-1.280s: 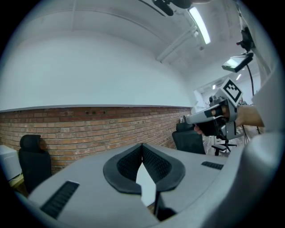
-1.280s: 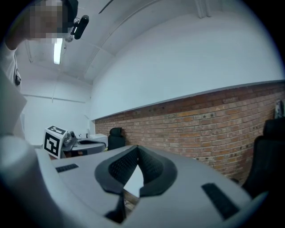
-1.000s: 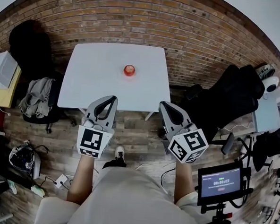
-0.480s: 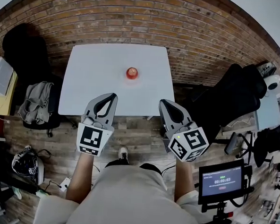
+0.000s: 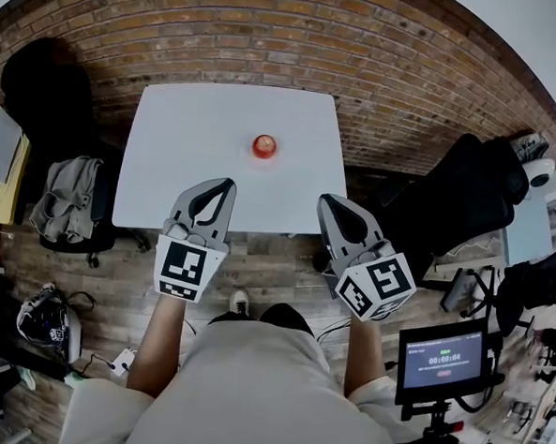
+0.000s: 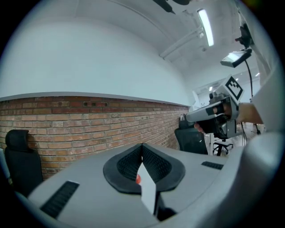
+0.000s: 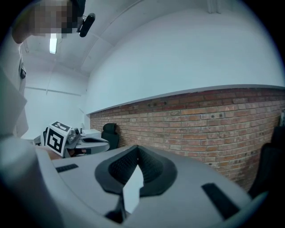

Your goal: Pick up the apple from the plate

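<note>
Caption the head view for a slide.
Shut left gripper and right gripper face a white table bearing a round red apple.

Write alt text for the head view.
A red apple sits on a white table by a brick wall. The left gripper and right gripper, both shut and empty, hover at the table's near edge, short of the apple.

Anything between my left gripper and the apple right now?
Nothing in the way. In the head view, only bare white table lies between the left gripper and the apple; no other object stands on that stretch.
</note>
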{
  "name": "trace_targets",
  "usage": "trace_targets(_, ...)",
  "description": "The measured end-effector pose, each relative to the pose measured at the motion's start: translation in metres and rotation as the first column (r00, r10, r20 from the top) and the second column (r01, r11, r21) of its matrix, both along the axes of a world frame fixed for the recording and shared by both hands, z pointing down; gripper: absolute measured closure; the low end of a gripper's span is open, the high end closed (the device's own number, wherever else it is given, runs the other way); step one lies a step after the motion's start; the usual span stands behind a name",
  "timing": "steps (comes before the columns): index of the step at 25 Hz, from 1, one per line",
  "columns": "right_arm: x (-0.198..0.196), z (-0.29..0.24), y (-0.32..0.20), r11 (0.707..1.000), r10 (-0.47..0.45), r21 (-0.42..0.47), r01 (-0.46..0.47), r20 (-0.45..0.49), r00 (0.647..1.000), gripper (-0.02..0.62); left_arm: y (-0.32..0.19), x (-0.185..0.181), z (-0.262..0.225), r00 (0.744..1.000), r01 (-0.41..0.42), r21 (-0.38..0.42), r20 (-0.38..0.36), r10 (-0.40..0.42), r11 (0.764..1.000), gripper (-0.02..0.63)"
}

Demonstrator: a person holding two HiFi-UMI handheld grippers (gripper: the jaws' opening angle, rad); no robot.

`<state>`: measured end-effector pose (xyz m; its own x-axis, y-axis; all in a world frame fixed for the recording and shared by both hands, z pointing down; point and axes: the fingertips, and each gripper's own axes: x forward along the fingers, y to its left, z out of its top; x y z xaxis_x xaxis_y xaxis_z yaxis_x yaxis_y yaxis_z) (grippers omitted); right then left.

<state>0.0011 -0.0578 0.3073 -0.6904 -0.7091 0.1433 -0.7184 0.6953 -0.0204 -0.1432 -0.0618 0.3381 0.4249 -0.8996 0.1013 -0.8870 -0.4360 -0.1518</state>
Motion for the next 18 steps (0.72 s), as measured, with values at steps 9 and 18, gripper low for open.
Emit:
trace_targets(9, -0.002, 0.004, 0.003, 1.0, -0.021, -0.016, 0.021, 0.024, 0.999, 0.592, -0.001, 0.002, 0.002, 1.0, 0.006, -0.005, 0.001, -0.006, 1.0, 0.6)
trace_targets(18, -0.005, 0.005, -0.009, 0.995, -0.093, -0.016, 0.093, 0.034, 0.995, 0.592, -0.012, 0.0, -0.005, 0.997, 0.07, 0.003, 0.014, -0.07, 0.998, 0.6)
